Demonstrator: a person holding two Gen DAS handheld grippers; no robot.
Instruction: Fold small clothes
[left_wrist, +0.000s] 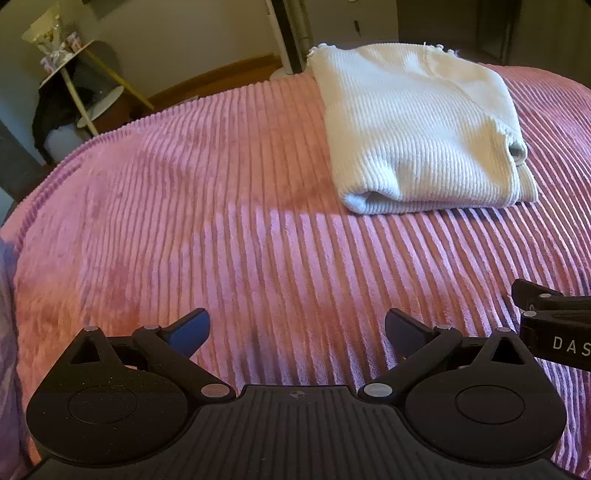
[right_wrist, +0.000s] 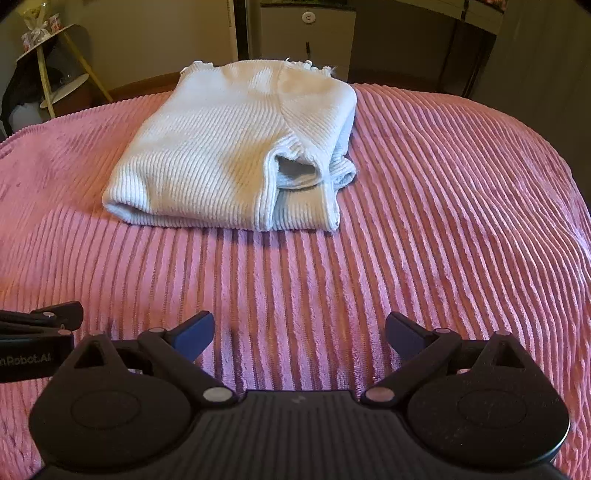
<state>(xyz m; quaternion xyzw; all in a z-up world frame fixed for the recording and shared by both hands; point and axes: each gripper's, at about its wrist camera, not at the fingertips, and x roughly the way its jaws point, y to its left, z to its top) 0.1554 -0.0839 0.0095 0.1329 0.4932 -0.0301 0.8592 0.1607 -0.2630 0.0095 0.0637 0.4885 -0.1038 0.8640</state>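
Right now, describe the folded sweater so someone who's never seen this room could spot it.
Find the pink ribbed blanket covering the bed. Toward its far edge lies the white ribbed knit sweater, folded into a thick rectangle. It is the only garment there, with a sleeve cuff opening showing.

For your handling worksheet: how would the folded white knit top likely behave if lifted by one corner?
The white knit top would probably go floppy and unfold, since its layers lie loose. The ribbed knit likely grips rather than slips. It looks light, barely denting the pink blanket.
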